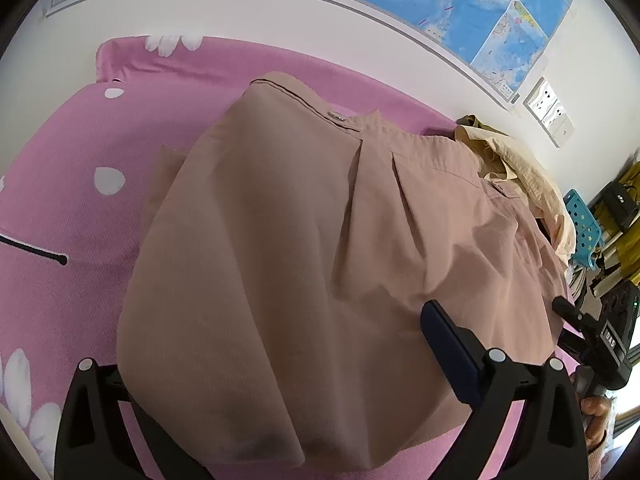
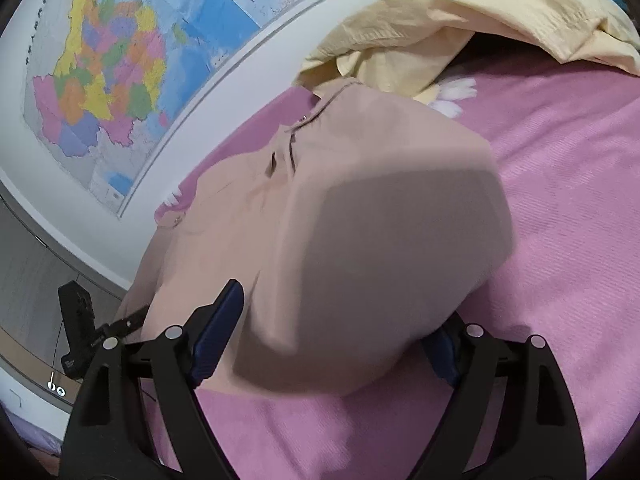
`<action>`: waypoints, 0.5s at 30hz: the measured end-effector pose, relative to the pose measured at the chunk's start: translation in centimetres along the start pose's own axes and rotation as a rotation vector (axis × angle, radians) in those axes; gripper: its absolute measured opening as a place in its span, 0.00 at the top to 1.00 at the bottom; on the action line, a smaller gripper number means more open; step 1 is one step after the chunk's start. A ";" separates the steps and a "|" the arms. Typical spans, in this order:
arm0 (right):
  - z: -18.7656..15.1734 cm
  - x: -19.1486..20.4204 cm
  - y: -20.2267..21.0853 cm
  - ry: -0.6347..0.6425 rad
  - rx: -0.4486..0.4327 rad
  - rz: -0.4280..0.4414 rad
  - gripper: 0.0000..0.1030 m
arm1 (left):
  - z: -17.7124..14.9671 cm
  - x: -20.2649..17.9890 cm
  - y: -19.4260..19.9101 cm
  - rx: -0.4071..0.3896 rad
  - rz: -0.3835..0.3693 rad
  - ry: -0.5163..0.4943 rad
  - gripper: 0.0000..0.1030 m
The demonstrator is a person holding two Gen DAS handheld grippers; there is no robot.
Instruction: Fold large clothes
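**Both grippers wide apart over folded tan garment**

Right gripper (image 2: 332,320): jaws spread wide, blue pads either side of the near fold of the tan garment (image 2: 360,240), not pressing on it. Left gripper (image 1: 280,360): jaws also spread wide, right pad above the cloth, left finger (image 1: 86,400) mostly hidden behind the near edge; nothing clamped. Garment folded into a thick bundle, lying on the pink bedsheet (image 2: 560,200), waistband and button at the far side. Beyond, far right, a crumpled pale yellow garment (image 2: 460,20). On the white wall behind, a coloured map (image 2: 108,68). At the right edge of the left view, a hand (image 1: 596,420) under the other gripper.
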State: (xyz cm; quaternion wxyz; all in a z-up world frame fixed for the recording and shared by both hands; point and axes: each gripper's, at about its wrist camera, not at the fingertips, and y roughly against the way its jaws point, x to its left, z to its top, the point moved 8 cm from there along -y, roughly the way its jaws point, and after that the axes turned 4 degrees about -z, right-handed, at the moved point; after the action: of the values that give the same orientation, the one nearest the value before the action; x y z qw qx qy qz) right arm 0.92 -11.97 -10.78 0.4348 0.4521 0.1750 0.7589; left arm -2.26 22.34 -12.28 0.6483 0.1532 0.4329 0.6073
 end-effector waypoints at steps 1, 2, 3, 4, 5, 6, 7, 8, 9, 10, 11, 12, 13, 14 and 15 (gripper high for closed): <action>-0.1 -0.3 0.5 -0.015 0.004 -0.001 0.21 | 0.0 0.0 0.0 0.000 0.000 -0.002 0.07; -0.4 -0.6 1.1 -0.033 0.007 0.005 0.21 | 0.0 0.0 0.0 0.000 0.001 -0.003 0.07; -0.8 -0.9 1.7 -0.044 0.013 0.006 0.21 | 0.0 -0.1 0.0 0.000 0.001 -0.003 0.07; -1.2 -1.3 2.1 -0.053 0.018 -0.005 0.21 | 0.0 -0.1 -0.1 0.001 0.001 -0.005 0.07; -1.6 -1.5 2.4 -0.062 0.027 -0.001 0.21 | 0.1 -0.1 -0.1 0.002 0.002 -0.006 0.07; -2.0 -1.5 2.6 -0.068 0.036 0.011 0.21 | 0.1 -0.1 -0.1 0.003 0.002 -0.008 0.07; -2.4 -1.3 2.8 -0.061 0.052 0.024 0.21 | 0.1 -0.1 -0.1 0.004 0.002 -0.011 0.07; -2.7 -0.8 2.6 -0.046 0.072 0.041 0.21 | 0.1 -0.1 -0.1 0.004 0.001 -0.013 0.07; -2.9 -0.4 2.4 -0.036 0.082 0.048 0.21 | 0.2 -0.1 -0.1 0.005 0.000 -0.014 0.07; -2.9 -0.3 2.4 -0.029 0.082 0.043 0.21 | 0.2 -0.1 -0.1 0.005 -0.001 -0.014 0.07; -2.9 0.2 1.9 -0.001 0.078 0.039 0.21 | 0.2 -0.1 -0.1 0.005 -0.003 -0.015 0.07; -2.7 0.4 1.7 0.007 0.073 0.040 0.21 | 0.2 0.0 0.0 0.004 -0.004 -0.016 0.07; -2.2 0.4 1.3 0.003 0.045 0.040 0.21 | 0.1 0.0 0.0 0.003 -0.005 -0.018 0.07; -1.8 0.4 0.9 -0.007 0.026 0.047 0.21 | 0.1 0.0 0.0 0.001 -0.006 -0.019 0.07; -1.4 0.5 0.5 -0.012 0.011 0.050 0.21 | 0.1 0.0 0.0 0.001 -0.006 -0.021 0.07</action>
State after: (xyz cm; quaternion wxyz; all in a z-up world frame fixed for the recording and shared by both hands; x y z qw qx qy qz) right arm -0.59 -11.67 -10.91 0.4142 0.4631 0.1652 0.7659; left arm -2.13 22.33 -12.23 0.6545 0.1586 0.4267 0.6037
